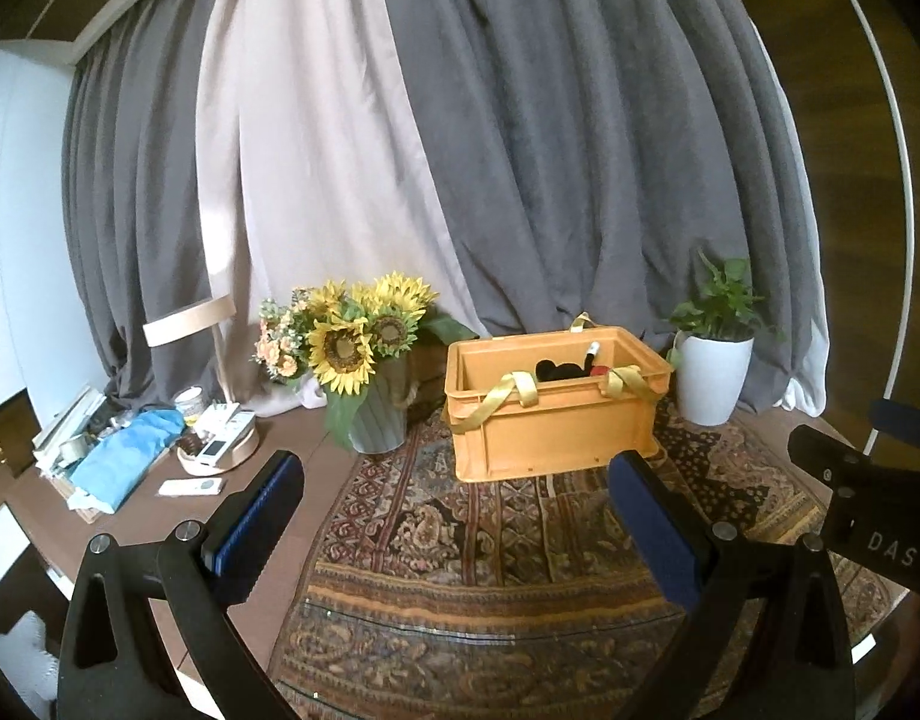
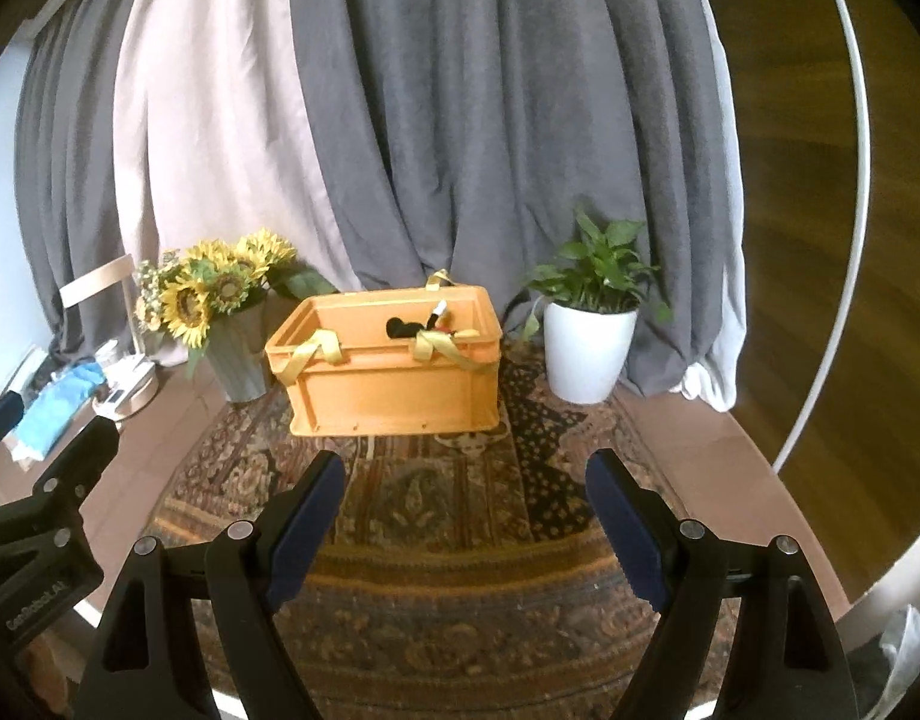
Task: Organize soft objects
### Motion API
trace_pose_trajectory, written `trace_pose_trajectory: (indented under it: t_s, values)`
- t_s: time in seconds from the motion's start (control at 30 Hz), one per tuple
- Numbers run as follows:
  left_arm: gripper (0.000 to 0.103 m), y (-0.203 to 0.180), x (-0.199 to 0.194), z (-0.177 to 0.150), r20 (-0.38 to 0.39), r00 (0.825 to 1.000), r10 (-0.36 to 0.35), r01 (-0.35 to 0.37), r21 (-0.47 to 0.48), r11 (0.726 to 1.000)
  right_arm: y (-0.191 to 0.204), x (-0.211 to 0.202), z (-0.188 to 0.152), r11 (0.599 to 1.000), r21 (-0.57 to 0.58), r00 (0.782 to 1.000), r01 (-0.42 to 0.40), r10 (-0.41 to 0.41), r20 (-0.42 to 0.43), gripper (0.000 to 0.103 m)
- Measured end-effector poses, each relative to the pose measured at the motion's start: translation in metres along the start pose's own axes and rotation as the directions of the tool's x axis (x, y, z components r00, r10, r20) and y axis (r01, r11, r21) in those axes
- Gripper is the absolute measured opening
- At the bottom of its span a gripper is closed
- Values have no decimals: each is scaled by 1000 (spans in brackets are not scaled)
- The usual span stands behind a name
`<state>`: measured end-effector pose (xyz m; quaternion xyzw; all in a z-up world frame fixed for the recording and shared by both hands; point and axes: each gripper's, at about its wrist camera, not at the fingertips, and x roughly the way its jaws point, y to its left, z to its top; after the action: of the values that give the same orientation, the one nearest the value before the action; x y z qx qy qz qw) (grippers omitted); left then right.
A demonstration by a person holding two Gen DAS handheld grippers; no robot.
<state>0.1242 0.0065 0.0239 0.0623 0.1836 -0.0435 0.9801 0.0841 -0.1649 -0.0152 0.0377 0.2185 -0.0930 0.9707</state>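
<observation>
We hold both tools wide and empty: the left gripper [image 1: 453, 480] and the right gripper [image 2: 464, 480] hover over the patterned rug [image 1: 490, 540], blue pads spread, nothing between them.

The orange crate [image 1: 550, 420] stands at about 12 o'clock from each gripper, well apart from the fingertips; in the right wrist view it sits slightly toward 11 o'clock [image 2: 393, 378]. Inside it we see a dark soft item [image 1: 559, 371] with something red and white beside it, too small to name; yellow fabric straps [image 1: 502, 399] drape over the near rim.

We judge the straps and the dark item to be light, limp and easily bunched; they will sag and may slip from a shallow pinch, so we would take the fabric mid-fold, deep between the pads; the crate itself looks rigid, best held by its rim.

The sunflower vase [image 1: 375, 420] stands just beside the crate at 10 o'clock, the white potted plant [image 1: 712, 378] at 2 o'clock.
</observation>
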Motion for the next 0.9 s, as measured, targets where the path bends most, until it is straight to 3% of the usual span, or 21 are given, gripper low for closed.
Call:
trace_pose_trajectory:
  t_s: [0.37, 0.9]
  values:
    - [103, -13, -52, -16, 12, 1000, -5, 5, -5, 1000, -14, -46, -25, 1000, 7, 1000, -12, 12, 15, 83]
    - [103, -24, -87, -25, 26, 999, -21, 21, 6, 1000, -26, -81, -43, 1000, 14, 999, 4, -4, 33, 83]
